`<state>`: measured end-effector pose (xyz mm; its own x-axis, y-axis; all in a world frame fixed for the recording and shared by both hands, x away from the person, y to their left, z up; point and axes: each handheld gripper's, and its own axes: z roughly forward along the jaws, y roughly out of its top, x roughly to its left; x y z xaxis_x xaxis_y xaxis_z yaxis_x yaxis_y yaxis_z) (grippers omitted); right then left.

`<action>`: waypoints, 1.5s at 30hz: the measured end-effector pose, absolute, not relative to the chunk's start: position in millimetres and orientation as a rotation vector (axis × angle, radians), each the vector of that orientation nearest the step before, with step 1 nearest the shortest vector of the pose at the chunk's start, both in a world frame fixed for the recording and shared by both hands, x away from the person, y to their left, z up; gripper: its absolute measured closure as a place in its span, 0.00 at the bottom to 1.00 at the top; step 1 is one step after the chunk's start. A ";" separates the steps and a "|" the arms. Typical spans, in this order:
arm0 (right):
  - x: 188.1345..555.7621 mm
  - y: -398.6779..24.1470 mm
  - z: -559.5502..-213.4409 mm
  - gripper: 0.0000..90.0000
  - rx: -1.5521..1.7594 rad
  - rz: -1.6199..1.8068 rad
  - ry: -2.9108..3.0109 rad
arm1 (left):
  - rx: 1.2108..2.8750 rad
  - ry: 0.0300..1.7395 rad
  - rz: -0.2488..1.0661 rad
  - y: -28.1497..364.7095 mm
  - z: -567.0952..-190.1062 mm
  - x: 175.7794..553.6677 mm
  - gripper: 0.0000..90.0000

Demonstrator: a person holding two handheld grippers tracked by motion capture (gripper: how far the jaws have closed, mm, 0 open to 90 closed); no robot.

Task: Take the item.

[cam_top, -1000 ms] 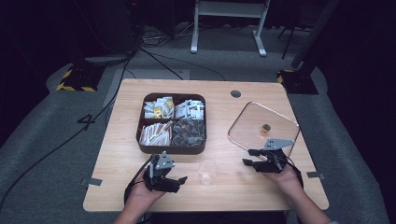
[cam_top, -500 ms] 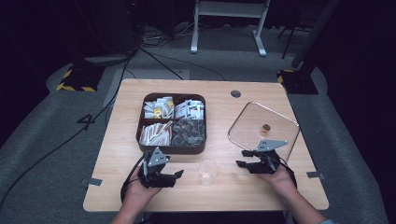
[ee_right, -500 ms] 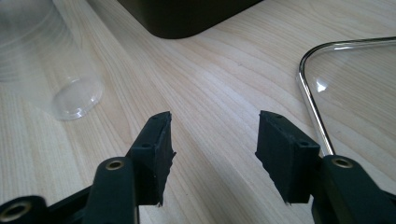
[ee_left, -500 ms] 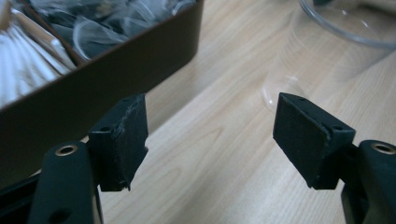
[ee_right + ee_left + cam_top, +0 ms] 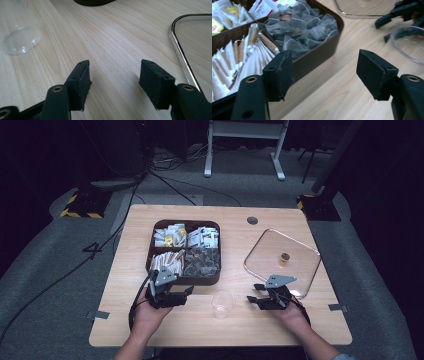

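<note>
I see dark floor with cables around a pale wooden table [image 5: 150, 325], where a brown compartment box [image 5: 215, 279] holds tea bags and the glass lid [image 5: 305, 270] lies right. Between my hands stands the small clear cup [image 5: 222, 302]: light, slick, probably crushable, so I'd pinch its wall gently. Left gripper [image 5: 184, 293], empty, has just been narrowing; right gripper [image 5: 254, 298], empty, has just been widening.

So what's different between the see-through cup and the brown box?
The clear cup is small and round with nothing visible inside; the brown box is much bigger, squarish with rounded corners, and full of tea bags and sachets. The cup is see-through, the box dark and solid. The box is split into four compartments; the cup is one open space. Both sit on the wooden table, untouched by either tongs.
</note>
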<state>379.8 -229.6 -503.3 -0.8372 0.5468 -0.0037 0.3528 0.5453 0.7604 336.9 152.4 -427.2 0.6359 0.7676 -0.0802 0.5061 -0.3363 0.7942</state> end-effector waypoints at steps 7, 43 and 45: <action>382.1 -227.6 -503.4 0.42 0.726 1.173 2.565 | 2.015 1.025 0.391 146.7 -423.8 357.6 0.36; 382.8 -225.4 -503.4 0.47 0.718 1.178 2.559 | 2.047 1.110 0.282 113.0 -441.1 436.6 0.51; 382.6 -225.3 -503.4 0.48 0.717 1.177 2.557 | 2.055 1.115 0.291 112.5 -441.9 437.7 0.53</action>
